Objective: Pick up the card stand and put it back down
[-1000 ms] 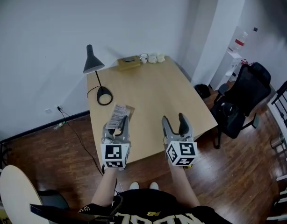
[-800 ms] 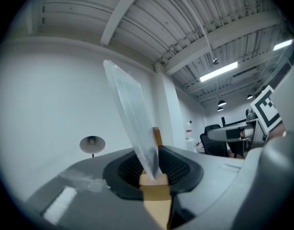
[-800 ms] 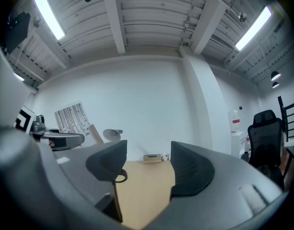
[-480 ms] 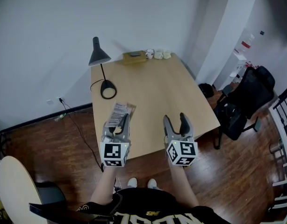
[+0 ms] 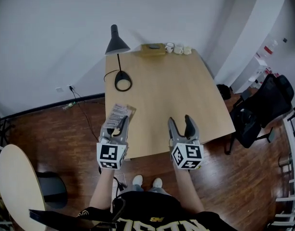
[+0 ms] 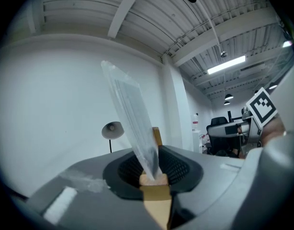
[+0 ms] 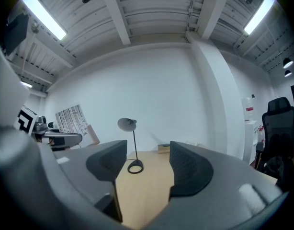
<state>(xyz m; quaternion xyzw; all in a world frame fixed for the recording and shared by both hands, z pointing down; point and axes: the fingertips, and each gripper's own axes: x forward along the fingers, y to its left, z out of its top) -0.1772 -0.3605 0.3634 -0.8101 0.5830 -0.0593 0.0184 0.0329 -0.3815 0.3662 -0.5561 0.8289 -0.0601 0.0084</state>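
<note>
1. Head view: card stand (image 5: 117, 113) sits pinched in the left gripper (image 5: 118, 125) by the near left corner of the table (image 5: 171, 81), apparently lifted. The right gripper (image 5: 180, 124) is alongside, well apart from it.
2. Left gripper view: jaws pressed onto the wooden base (image 6: 154, 188), with the clear panel (image 6: 130, 114) leaning up out of it. The stand looks light, rigid and slick, so the base is the safer hold.
3. Right gripper view: jaws apart with nothing between them, only the table and a lamp (image 7: 132, 145) beyond.
</note>
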